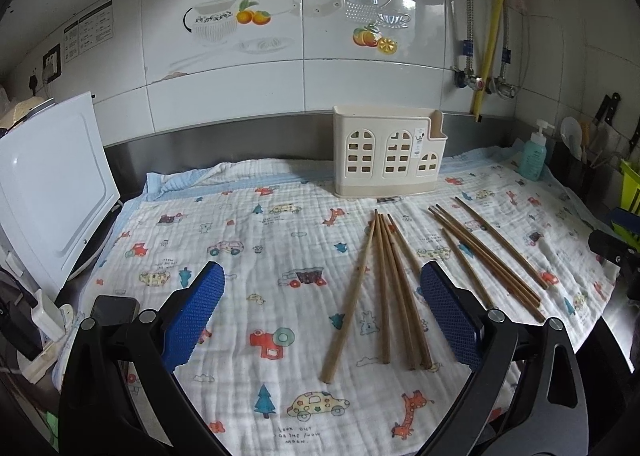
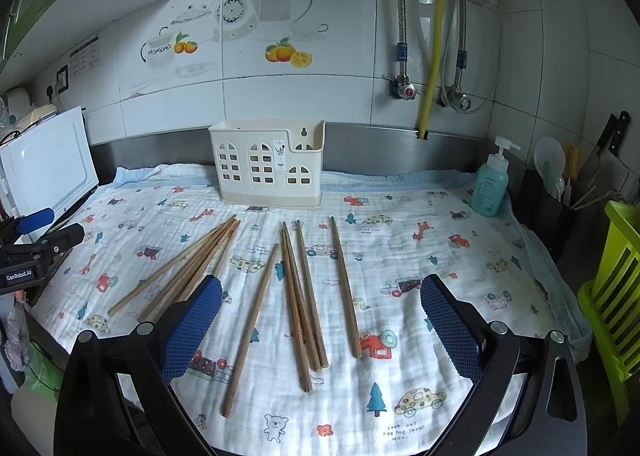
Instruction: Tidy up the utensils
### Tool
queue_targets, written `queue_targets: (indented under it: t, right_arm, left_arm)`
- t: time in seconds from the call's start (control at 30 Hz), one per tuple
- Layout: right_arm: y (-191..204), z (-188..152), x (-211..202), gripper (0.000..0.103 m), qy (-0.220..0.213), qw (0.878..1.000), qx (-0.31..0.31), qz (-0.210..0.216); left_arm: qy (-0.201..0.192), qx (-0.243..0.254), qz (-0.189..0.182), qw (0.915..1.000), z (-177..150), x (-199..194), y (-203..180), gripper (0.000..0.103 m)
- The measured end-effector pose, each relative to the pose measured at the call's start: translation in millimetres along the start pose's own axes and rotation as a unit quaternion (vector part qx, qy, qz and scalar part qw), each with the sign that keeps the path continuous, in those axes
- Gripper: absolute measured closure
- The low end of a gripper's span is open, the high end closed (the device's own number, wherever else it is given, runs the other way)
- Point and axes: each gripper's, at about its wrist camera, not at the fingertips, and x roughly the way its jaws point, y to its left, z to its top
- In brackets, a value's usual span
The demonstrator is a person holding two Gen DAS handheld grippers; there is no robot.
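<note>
- Blue pads frame both views: your left gripper (image 1: 320, 312) and your right gripper (image 2: 320, 320) each hang above the cloth (image 1: 240, 256) with fingers spread wide and nothing between them.
- Left of the holder (image 1: 390, 151), you have only bare printed cloth and a white board (image 1: 52, 191) propped at the counter's edge.
- In front of the holder lies the left bunch of chopsticks (image 1: 384, 288), fanned with the far tips nearly touching. My guess is that it sits there for your left gripper, since its near ends reach right up beside one blue pad.
- In front and to the right of the holder lies the right bunch of chopsticks (image 2: 304, 296), looser, with one stick off on either side; it lies between your right gripper's fingers.
- The holder stands upright against the steel backsplash; no chopsticks show in it, so sorting looks unstarted.
- Well right of the holder stands a soap bottle (image 2: 490, 183).
- Only the right view shows the holder's open top and hanging slot, plus a green rack (image 2: 612, 296); the left view shows the holder's front alone.
</note>
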Motion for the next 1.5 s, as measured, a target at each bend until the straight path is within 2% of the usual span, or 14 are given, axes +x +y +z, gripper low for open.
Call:
queue_targets:
  t: [0.33, 0.37, 0.4, 0.47, 0.6, 0.7, 0.8, 0.83, 0.93, 1.07, 1.2, 1.5]
  right_arm:
    - [-14.2, -10.0, 19.8, 0.008, 0.026, 1.0, 0.006, -0.001]
    - [-15.9, -11.4, 21.8, 0.009, 0.03, 1.0, 0.007, -0.002]
    - [-17.5, -12.7, 24.0, 0.009, 0.033, 0.999, 0.007, -0.002]
    - [-21.3, -15.0, 29.0, 0.018, 0.04, 0.999, 0.01, -0.002]
    - [-28.5, -21.9, 41.7, 0.022, 0.06, 0.998, 0.015, -0.002]
    - [-32.3, -27.5, 51.7, 0.03, 0.077, 0.997, 0.015, -0.003]
    - [-36.1, -32.4, 60.7, 0.036, 0.09, 0.996, 0.018, -0.003]
    - [-37.4, -33.8, 63.7, 0.039, 0.095, 0.995, 0.02, -0.001]
    - [-39.8, -36.9, 71.5, 0.046, 0.106, 0.994, 0.024, 0.001]
    - [-40.4, -39.8, 79.4, 0.056, 0.116, 0.993, 0.023, 0.007]
    - [-41.3, -42.3, 85.9, 0.061, 0.125, 0.992, 0.024, 0.012]
    - [-43.7, -45.2, 98.5, 0.078, 0.139, 0.99, 0.018, 0.014]
  left_arm:
    - [0.044, 0.018, -0.026, 0.9986, -17.2, 33.5, -0.2, 0.009]
    - [0.049, 0.021, -0.03, 0.9981, -18.9, 37.6, -1.4, 0.02]
    - [0.06, 0.024, -0.034, 0.9973, -21.0, 43.1, -1.9, 0.023]
    - [0.072, 0.022, -0.038, 0.9964, -24.6, 52.3, -0.9, 0.026]
    - [0.09, 0.028, -0.05, 0.9943, -31.4, 66.3, -0.6, 0.038]
    - [0.106, 0.034, -0.058, 0.9921, -35.5, 76.8, -1.5, 0.049]
    - [0.117, 0.035, -0.067, 0.9902, -38.4, 85.4, -1.5, 0.059]
    - [0.122, 0.036, -0.071, 0.9893, -39.4, 88.3, -1.8, 0.065]
    - [0.132, 0.037, -0.081, 0.9873, -41.9, 94.5, -3.1, 0.07]
    - [0.142, 0.042, -0.093, 0.9846, -44.2, 100.8, -5.7, 0.083]
    - [0.152, 0.045, -0.092, 0.9831, -46.9, 106.9, -6.5, 0.087]
    - [0.159, 0.044, -0.087, 0.9824, -50.4, 114.2, -6.0, 0.087]
